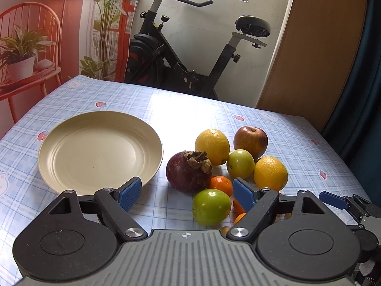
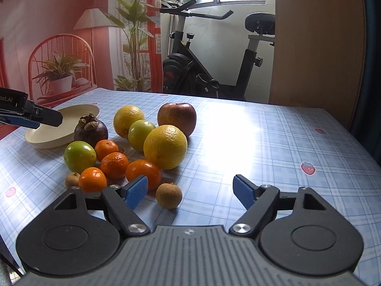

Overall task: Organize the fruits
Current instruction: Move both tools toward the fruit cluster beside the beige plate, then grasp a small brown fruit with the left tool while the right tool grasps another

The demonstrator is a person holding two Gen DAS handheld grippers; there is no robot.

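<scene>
Between spread jaws, left gripper point(image 1: 187, 194): green fruit point(image 1: 211, 206).

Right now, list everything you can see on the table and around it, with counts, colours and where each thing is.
round cream plate: 1, cream, table's left, empty
dark purple mangosteen: 1, beside the plate
yellow oranges: 2, mid-cluster
red apple: 1, back of cluster
green round fruits: 2, among the cluster
small orange mandarins: 4, front of cluster
small brown longans: 2, nearest edge
blue checked tablecloth: 1, covers the table
black exercise bike: 1, behind the table
left hand-held gripper: open, empty
right hand-held gripper: open, empty
</scene>
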